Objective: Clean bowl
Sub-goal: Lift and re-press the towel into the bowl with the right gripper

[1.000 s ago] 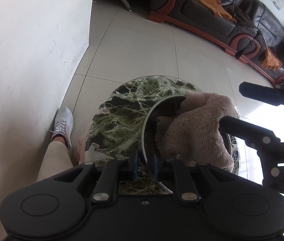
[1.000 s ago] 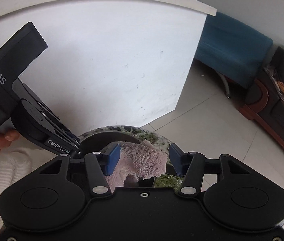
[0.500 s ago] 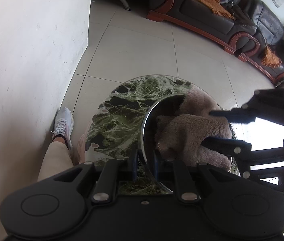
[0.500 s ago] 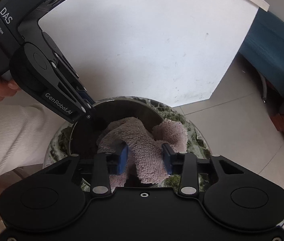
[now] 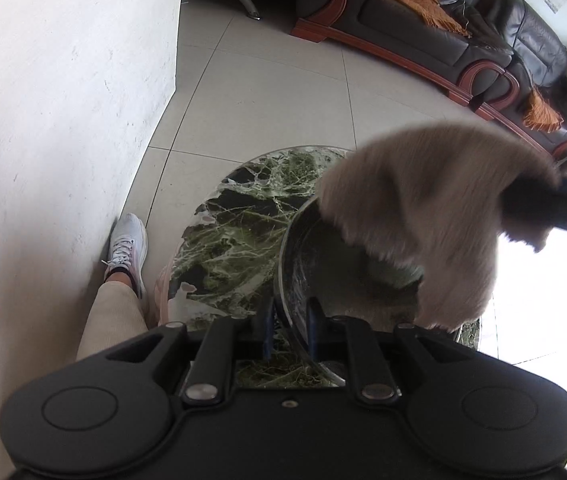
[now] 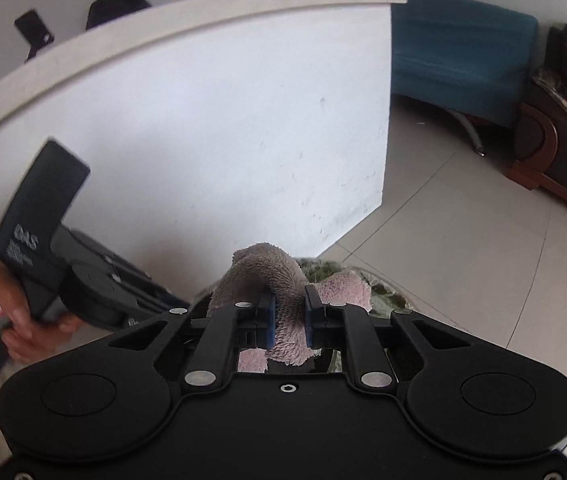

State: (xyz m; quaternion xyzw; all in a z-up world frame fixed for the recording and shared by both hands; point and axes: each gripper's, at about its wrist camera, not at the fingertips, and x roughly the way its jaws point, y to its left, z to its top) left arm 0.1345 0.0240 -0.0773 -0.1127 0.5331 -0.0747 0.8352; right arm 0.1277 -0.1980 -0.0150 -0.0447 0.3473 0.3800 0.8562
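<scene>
Round marble bench [image 5: 243, 216] carries the steel bowl [image 5: 323, 264]; left tongs [image 5: 289, 320] clamp its near rim. Right tongs [image 6: 289, 316], just closed, pinch the towel [image 6: 283, 280] above it. Advised: keep the rim steady, press the towel against the inner wall.

The right gripper [image 6: 289, 322], its jaws just closing, now pinches the fluffy beige-pink towel [image 5: 423, 216] and lifts it above the shiny round metal bowl [image 5: 303, 264].

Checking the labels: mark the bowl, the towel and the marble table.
bowl [image 5: 289, 240]: left wrist view, left rim.
towel [image 6: 289, 322]: right wrist view, fold between the gripper's pads.
marble table [image 5: 243, 216]: left wrist view, bare green top.
</scene>
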